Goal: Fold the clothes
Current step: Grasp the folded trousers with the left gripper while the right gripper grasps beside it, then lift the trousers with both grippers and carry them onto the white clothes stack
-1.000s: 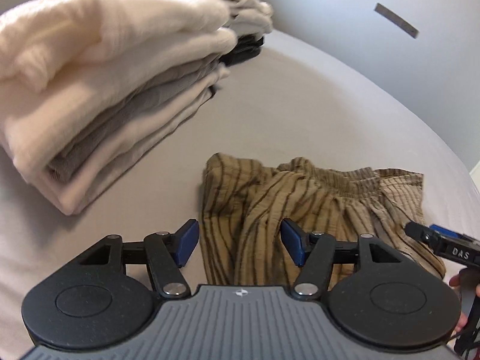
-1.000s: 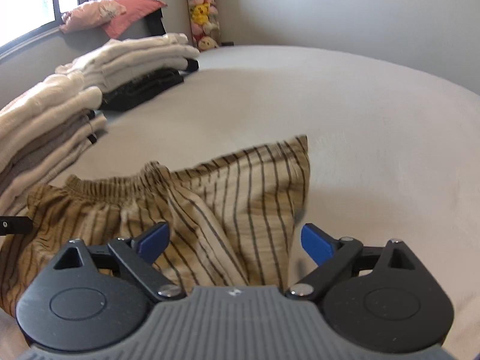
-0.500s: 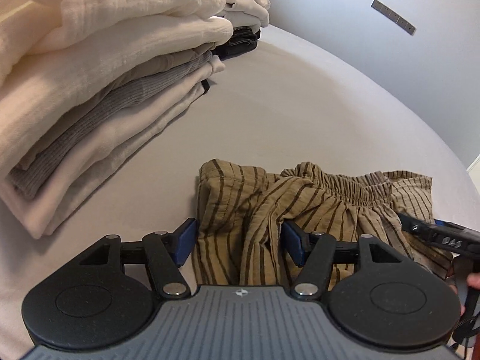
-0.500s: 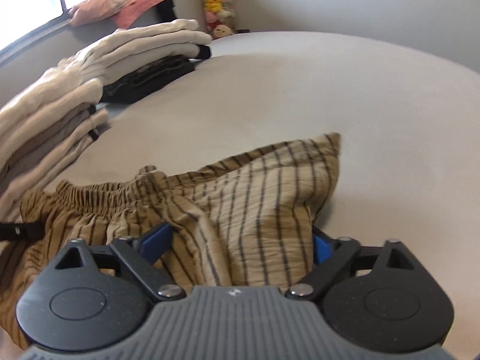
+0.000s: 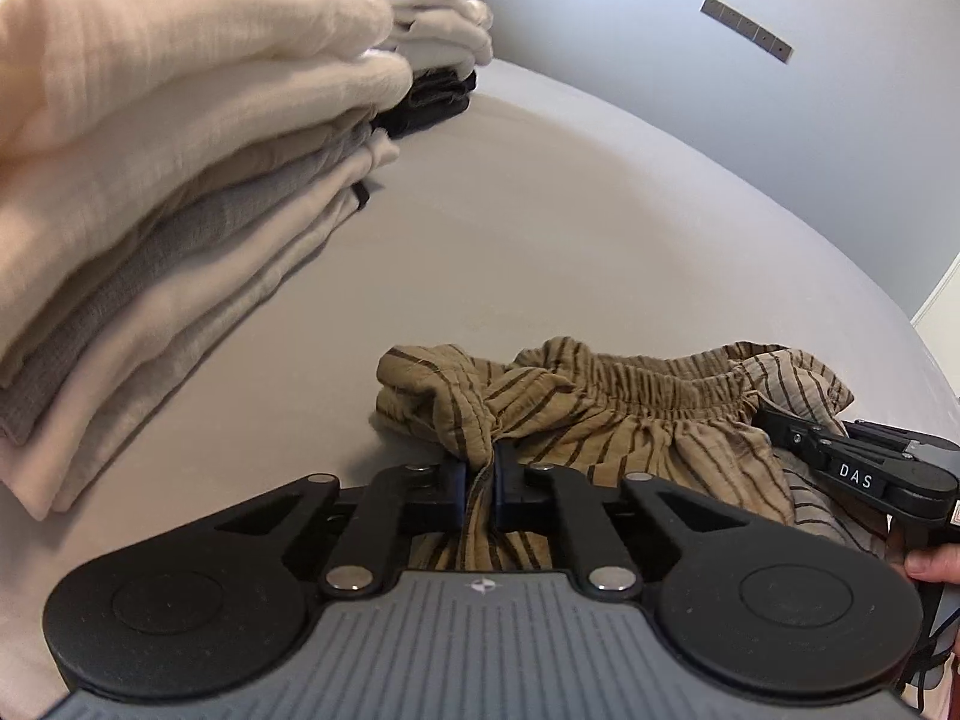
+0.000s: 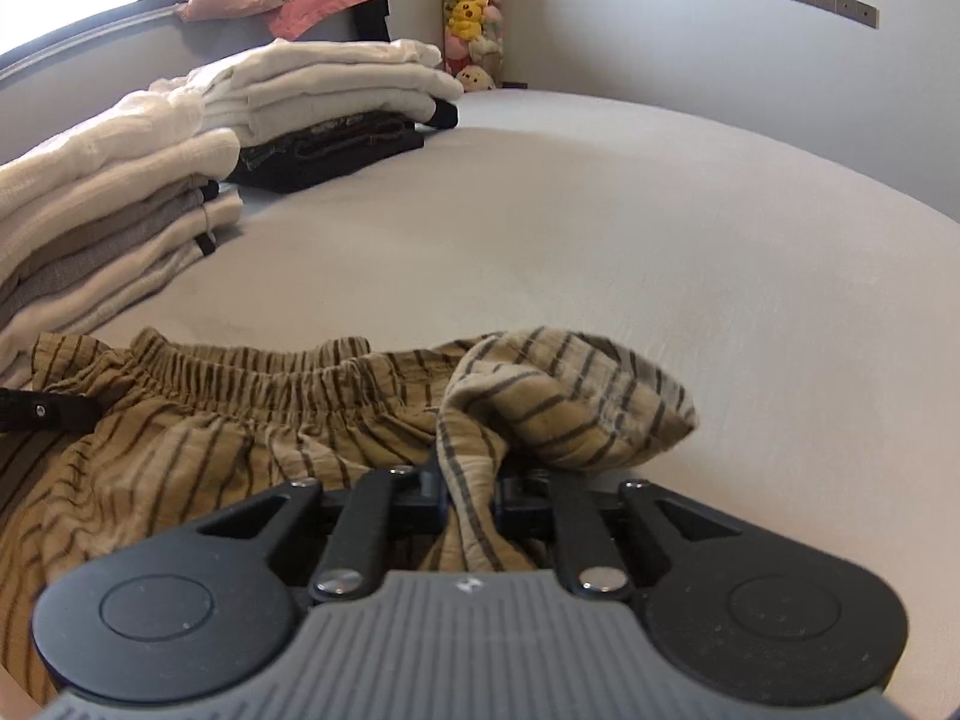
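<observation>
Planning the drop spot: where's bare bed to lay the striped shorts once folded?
Free: the wide stretch of bed sheet beyond the striped shorts, running to the wall on the right. Crowded: the left edge, where the near stack of folded clothes and the far stack sit. Both grippers clamp the shorts.

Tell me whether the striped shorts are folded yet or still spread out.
Not neatly folded: the striped shorts lie bunched on the bed, each hand-held gripper, left and right, pinching a corner.
</observation>
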Tool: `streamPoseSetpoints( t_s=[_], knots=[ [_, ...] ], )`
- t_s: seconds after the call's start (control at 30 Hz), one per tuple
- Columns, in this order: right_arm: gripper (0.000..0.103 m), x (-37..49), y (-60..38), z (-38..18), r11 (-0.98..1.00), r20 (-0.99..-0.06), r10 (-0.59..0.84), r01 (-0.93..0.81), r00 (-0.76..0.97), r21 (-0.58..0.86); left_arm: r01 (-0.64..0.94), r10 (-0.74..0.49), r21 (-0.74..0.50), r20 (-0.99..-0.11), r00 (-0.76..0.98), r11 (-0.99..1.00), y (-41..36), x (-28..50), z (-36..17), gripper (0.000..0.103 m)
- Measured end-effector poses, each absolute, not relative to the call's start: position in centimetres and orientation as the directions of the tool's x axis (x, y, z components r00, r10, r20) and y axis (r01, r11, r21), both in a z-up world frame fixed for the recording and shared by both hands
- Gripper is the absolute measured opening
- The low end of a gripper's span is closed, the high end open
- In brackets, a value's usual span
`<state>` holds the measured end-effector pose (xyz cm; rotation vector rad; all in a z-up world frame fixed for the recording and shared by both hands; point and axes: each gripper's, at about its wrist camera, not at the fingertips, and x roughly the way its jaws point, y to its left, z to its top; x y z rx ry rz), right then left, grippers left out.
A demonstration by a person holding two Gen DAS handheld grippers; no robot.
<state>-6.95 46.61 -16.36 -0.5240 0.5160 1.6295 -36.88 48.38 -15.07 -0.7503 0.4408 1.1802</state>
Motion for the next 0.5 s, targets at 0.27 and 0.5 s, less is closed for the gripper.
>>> streamPoseSetpoints(
  t_s=[0.27, 0.5],
  knots=[
    [0.012, -8.6, 46.2, -10.4, -0.133, -0.520, 0.848, -0.991, -0.104, -0.019, -0.923, 0.744, -0.320, -0.560, 0.365, 0.212, 45.9, -37.3, -10.9, 0.008],
    [0.012, -11.4, 46.7, -2.5, -0.205, -0.414, 0.898, -0.974, -0.149, -0.095, -0.901, 0.857, -0.405, -0.399, 0.326, 0.154, 44.1, -40.0, -4.9, 0.008]
  ],
)
